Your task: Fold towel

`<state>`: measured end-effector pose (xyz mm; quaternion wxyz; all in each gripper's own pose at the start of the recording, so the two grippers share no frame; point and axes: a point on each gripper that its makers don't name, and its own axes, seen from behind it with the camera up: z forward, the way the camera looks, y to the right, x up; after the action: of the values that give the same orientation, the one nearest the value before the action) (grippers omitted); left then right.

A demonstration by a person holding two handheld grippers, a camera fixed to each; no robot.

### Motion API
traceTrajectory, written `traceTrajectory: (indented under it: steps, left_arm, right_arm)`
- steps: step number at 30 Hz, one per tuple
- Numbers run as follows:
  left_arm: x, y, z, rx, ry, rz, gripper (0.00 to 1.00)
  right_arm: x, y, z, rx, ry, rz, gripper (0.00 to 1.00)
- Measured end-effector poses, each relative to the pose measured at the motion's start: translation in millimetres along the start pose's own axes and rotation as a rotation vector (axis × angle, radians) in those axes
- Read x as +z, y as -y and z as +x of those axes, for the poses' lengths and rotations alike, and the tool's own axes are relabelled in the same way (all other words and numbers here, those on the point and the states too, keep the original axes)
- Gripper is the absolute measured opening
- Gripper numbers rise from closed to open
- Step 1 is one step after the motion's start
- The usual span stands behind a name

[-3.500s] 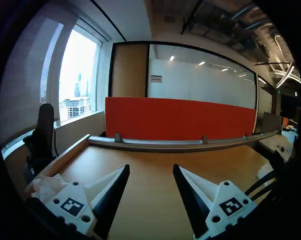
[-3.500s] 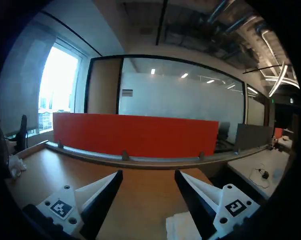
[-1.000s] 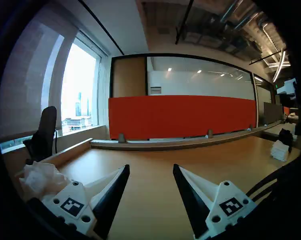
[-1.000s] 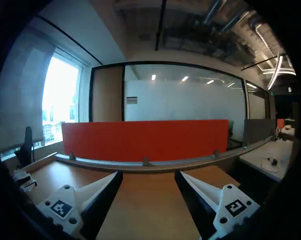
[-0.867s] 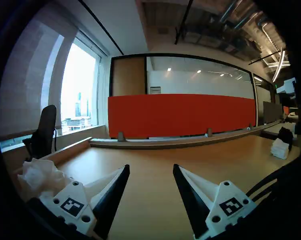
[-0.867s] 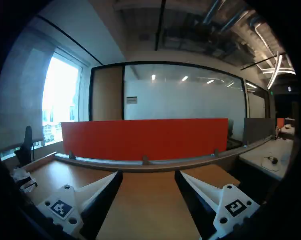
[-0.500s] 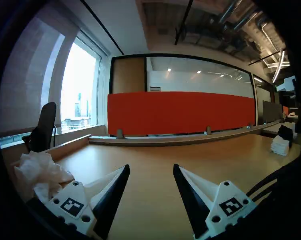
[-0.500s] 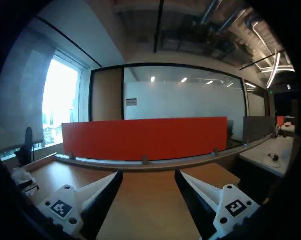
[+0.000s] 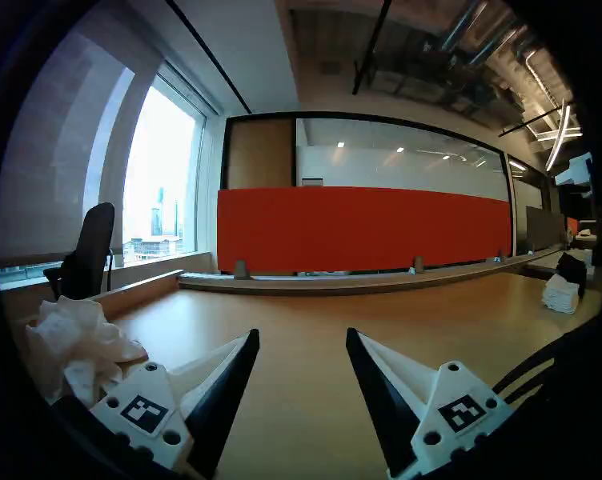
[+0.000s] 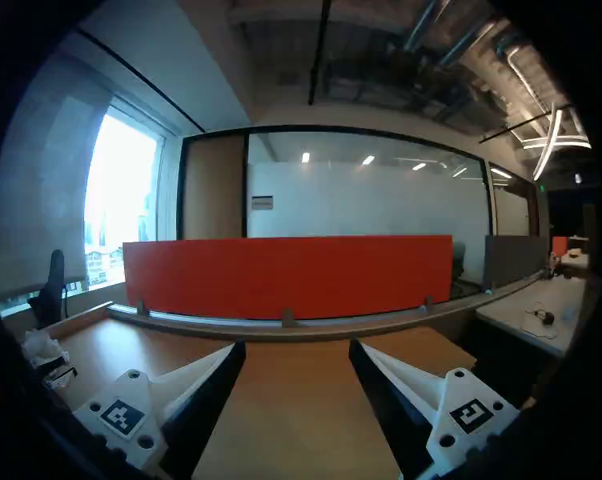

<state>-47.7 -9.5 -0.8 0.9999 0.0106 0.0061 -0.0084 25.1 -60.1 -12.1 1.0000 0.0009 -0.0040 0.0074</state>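
Pointing across the light wooden bench [image 9: 317, 308], the left gripper [image 9: 301, 336] and right gripper [image 10: 297, 346] both stood spread (nothing between their fingers); the crumpled white towel [image 9: 73, 348] lay at the bench's left edge.

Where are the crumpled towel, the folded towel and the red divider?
crumpled towel [image 9: 73, 348], left gripper view, its bunched middle.
folded towel [image 9: 559, 294], left gripper view, its side.
red divider [image 9: 365, 230], left gripper view, panel centre.

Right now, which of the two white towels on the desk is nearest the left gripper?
The crumpled towel, just beside the left gripper; the folded towel lies far off across the desk.
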Motion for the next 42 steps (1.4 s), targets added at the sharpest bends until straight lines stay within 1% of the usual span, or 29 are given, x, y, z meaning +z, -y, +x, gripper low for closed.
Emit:
traceTrajectory:
  steps: [13,19,27,32,35,42]
  left_arm:
    - [-0.2,-1.0,-1.9,0.003,-0.001,0.000,0.80]
    - [0.2,-1.6,-2.1,0.003,0.000,-0.001,0.99]
    - [0.5,-1.7,-3.4,0.004,-0.001,0.000,0.99]
    - [1.0,-1.8,-4.0,0.003,-0.001,-0.001,0.99]
    - [0.8,-1.7,-3.9,0.003,-0.001,0.000,0.99]
    - [0.4,-1.7,-3.8,0.004,-0.001,0.000,0.99]
  right_arm:
    - [1.1,-0.4,-0.6,0.001,-0.007,-0.001,1.00]
    - [3.2,-5.1,-2.0,-0.007,-0.025,-0.005,1.00]
    - [7.2,-17.3,-8.3,-0.010,-0.028,-0.013,1.00]
    - [7.6,-30.3,-15.2,-0.027,-0.035,-0.031,1.00]
    - [6.6,-34.5,-19.8,-0.032,-0.037,-0.027,1.00]
    - [8.6,-43.0,-39.5,-0.005,-0.043,-0.017,1.00]
